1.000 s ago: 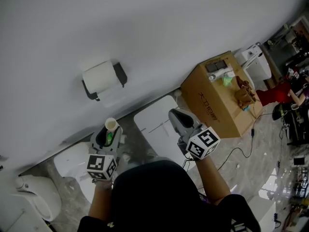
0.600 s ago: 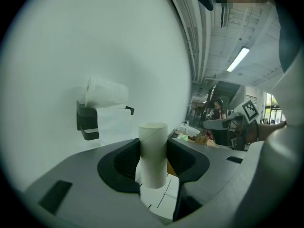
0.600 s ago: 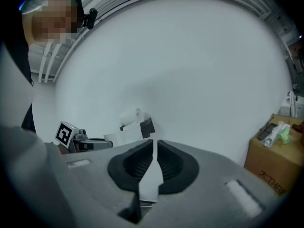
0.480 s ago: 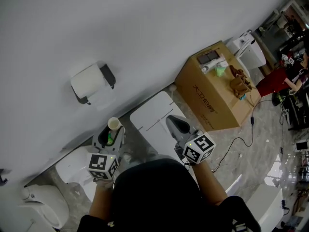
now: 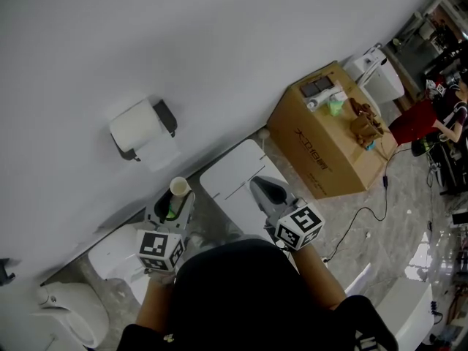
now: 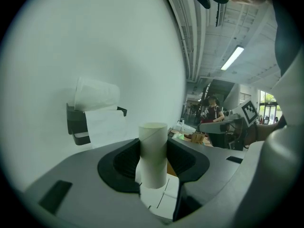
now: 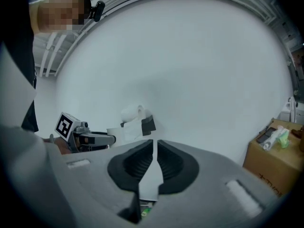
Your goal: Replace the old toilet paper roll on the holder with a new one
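A full white toilet paper roll sits on the black wall holder, with a sheet hanging down. My left gripper is below it and away from the wall, shut on an empty cardboard tube that stands upright between the jaws. In the left gripper view the tube fills the jaw gap, with the roll and holder beyond it to the left. My right gripper is shut and holds nothing. Its own view shows the closed right gripper, the roll and the left gripper.
A cardboard box with small items on top stands against the wall at the right. White panels and white fixtures lie on the floor below the holder. A cable runs across the marble floor by the box.
The left gripper, still holding the tube, has shifted a little to the right relative to the holder. The right gripper has sunk slightly. The head view has swung.
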A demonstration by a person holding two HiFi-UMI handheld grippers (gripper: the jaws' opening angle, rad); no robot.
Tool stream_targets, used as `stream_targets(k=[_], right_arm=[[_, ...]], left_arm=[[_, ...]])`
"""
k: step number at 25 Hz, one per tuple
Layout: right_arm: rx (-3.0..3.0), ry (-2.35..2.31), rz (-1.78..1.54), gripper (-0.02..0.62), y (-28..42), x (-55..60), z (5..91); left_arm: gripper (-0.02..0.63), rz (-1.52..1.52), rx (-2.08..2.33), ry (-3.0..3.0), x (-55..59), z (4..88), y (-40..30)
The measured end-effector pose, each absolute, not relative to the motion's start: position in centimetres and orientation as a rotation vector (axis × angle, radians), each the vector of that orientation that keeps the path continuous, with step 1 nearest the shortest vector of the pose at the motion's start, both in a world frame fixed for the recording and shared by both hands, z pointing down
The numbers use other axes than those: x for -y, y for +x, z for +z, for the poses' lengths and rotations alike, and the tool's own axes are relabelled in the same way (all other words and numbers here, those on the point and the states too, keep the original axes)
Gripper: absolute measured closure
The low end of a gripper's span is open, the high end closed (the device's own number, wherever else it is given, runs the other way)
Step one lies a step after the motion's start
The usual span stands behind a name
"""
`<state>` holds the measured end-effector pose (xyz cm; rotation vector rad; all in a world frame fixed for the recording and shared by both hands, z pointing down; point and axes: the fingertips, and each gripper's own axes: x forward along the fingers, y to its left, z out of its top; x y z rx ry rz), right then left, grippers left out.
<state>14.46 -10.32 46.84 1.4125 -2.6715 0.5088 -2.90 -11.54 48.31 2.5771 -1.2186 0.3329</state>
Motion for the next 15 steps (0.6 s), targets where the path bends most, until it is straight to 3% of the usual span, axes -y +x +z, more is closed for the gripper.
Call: stream_targets(k=[15], right_arm=[[2.68, 1.359, 0.516, 0.572, 12.2, 10.9, 47.4]], left_arm=[[0.419, 0.336, 1.25, 2.562, 11.7, 48.3, -4.7]])
